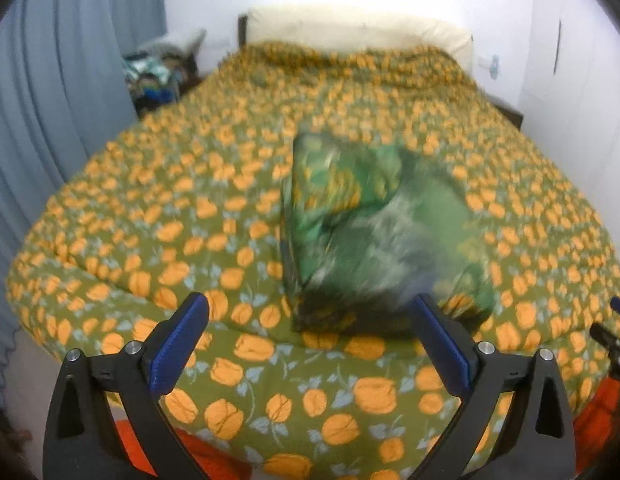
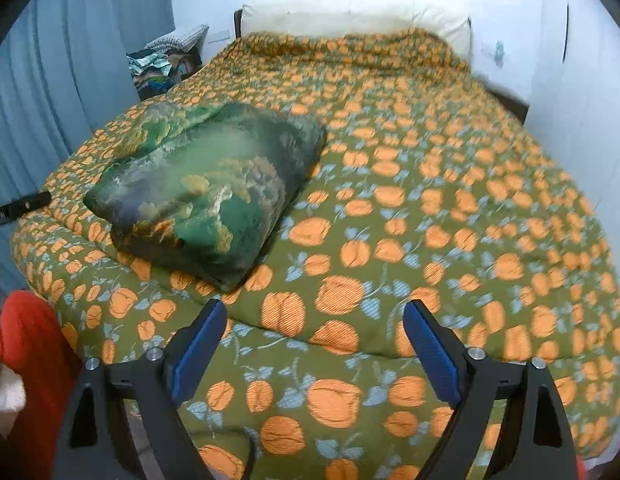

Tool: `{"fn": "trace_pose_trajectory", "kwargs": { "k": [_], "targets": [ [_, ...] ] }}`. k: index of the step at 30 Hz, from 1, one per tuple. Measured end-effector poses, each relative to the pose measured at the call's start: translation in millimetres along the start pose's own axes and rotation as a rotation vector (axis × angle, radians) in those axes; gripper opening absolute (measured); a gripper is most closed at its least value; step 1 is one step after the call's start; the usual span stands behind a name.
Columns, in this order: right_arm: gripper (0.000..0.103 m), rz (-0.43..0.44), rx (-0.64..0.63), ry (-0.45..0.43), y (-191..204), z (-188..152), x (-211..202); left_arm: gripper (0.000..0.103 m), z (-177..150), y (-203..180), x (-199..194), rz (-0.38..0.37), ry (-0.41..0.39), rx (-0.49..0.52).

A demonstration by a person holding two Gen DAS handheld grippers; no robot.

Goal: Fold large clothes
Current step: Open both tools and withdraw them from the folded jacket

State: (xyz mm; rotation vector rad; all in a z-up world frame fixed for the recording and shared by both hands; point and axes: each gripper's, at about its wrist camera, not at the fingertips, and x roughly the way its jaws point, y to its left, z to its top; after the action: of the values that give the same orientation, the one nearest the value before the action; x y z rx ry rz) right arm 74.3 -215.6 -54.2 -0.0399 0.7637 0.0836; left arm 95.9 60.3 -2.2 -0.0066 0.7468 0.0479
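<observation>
A folded green garment with a leafy yellow and grey print (image 1: 374, 232) (image 2: 210, 188) lies as a thick bundle on the bed's orange-flowered olive quilt (image 1: 170, 208) (image 2: 430, 208). My left gripper (image 1: 310, 312) hangs over the near edge of the bed, just short of the bundle, open, with nothing between its blue pads (image 1: 178, 344). My right gripper (image 2: 314, 320) is to the right of the bundle and nearer than it, open over bare quilt. The tip of the right gripper (image 1: 618, 320) shows at the right edge of the left wrist view.
A cream pillow (image 2: 350, 20) lies at the head of the bed against a white wall. A heap of clothes (image 2: 166, 64) sits beside the bed at the far left, by blue-grey curtains (image 2: 70, 60). A person's orange sleeve (image 2: 34, 344) is at the lower left.
</observation>
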Motion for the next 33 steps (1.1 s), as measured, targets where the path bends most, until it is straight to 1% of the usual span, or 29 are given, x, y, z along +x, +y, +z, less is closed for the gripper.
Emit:
{"fn": "trace_pose_trajectory", "kwargs": {
  "k": [3,5,7,9,10,11,13,15,18,22,27,29,30,33],
  "targets": [
    [0.091,-0.048,-0.023,-0.078,4.2,4.2,-21.8,0.102,9.8,-5.6,-21.8,0.019,-0.059,-0.028],
    [0.092,-0.063,-0.052,-0.140,8.3,3.8,-36.9,0.103,12.2,-8.4,-34.7,0.038,-0.099,-0.046],
    [0.096,-0.029,-0.079,-0.212,13.1,0.6,-52.3,0.103,10.9,-9.6,-40.1,0.074,-0.126,-0.060],
    [0.098,0.054,-0.087,-0.250,14.3,-3.1,-61.0,0.103,7.3,-10.6,-44.2,0.131,-0.143,-0.072],
    [0.098,0.080,-0.080,-0.252,14.6,-4.3,-62.6,0.103,4.8,-11.2,-44.3,0.163,-0.148,-0.069],
    [0.098,0.075,-0.079,-0.243,16.6,-4.7,-62.5,0.103,3.0,-12.4,-43.7,0.183,-0.146,-0.058],
    [0.098,0.058,-0.092,-0.232,20.9,-6.5,-60.8,0.103,-1.6,-16.7,-39.7,0.198,-0.119,-0.019],
    [0.098,0.047,-0.099,-0.223,24.3,-8.5,-59.3,0.103,-5.0,-20.4,-35.6,0.197,-0.083,0.002],
    [0.098,0.060,-0.073,-0.222,24.7,-7.7,-59.8,0.103,-8.8,-22.4,-31.1,0.190,-0.047,0.000],
    [0.098,0.048,-0.048,-0.239,23.0,-8.0,-60.6,0.103,-14.0,-25.7,-26.3,0.188,-0.022,0.009],
    [0.098,0.037,-0.057,-0.238,24.8,-7.0,-57.4,0.103,-17.1,-28.6,-21.4,0.203,-0.013,0.026],
    [0.100,0.032,-0.068,-0.240,26.5,-6.3,-56.9,0.103,-17.8,-29.5,-19.1,0.206,-0.009,0.030],
    [0.102,0.032,-0.071,-0.242,26.8,-6.5,-56.8,0.103,-18.1,-30.1,-18.2,0.203,-0.006,0.031],
    [0.102,0.033,-0.072,-0.238,27.3,-6.8,-55.4,0.103,-19.5,-31.8,-15.5,0.190,0.006,0.036]
  ]
}}
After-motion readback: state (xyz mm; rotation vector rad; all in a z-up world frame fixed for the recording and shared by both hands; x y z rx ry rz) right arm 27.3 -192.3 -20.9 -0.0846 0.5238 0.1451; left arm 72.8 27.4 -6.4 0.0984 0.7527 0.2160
